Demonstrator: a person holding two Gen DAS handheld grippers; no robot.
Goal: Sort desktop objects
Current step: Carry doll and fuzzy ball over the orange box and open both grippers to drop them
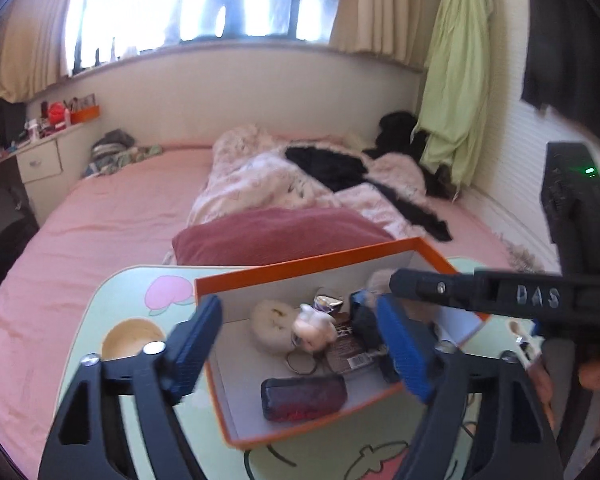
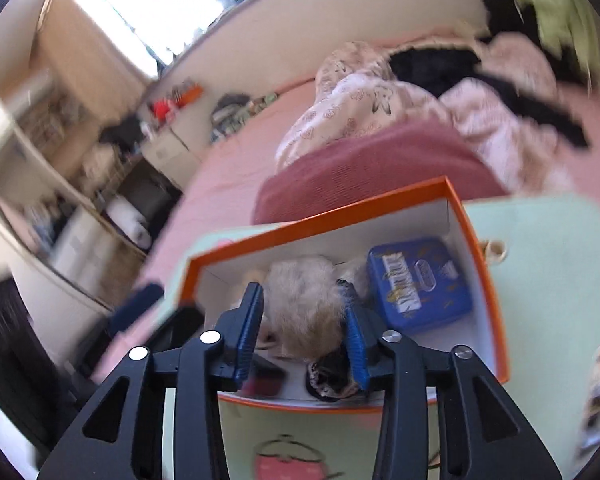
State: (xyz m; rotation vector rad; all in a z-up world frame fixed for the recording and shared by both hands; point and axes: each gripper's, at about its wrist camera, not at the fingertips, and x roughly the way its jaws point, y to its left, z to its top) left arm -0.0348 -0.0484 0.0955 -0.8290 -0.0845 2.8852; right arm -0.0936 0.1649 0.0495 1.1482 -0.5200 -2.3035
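- Inside the orange box [image 2: 456, 200], near its middle, a fluffy cream ball of fur [image 2: 304, 308] is pinched between the blue pads of the right gripper [image 2: 305, 334], which presses in on it from both sides.
- Just right of the fur ball in the right wrist view, a blue tin [image 2: 418, 282] with printed lettering lies flat on the white floor of the box, close to the right wall.
- Below the right pad, a small dark frilled item [image 2: 332, 376] sits near the front wall; it is too blurred to name.
- From the left wrist view, the same box [image 1: 312, 258] also holds a round white puff [image 1: 270, 320], a small pale figurine [image 1: 312, 326] touching the puff, a thin ring [image 1: 302, 362] just in front of the figurine, a brown packet [image 1: 346, 350], and a dark case with red flecks [image 1: 304, 398] near the front wall.
- Spread wide, the left gripper [image 1: 300, 354] hovers over the near part of the box and grips nothing.
- Under the box is a pale green lap table [image 1: 112, 300] printed with cartoon shapes; the box stands on it, angled.
- Beyond the table, a dark pink pillow [image 1: 276, 232] lies on a pink bed [image 1: 112, 204], with a rumpled pale quilt [image 1: 260, 172] and black clothing [image 1: 328, 166] farther back.
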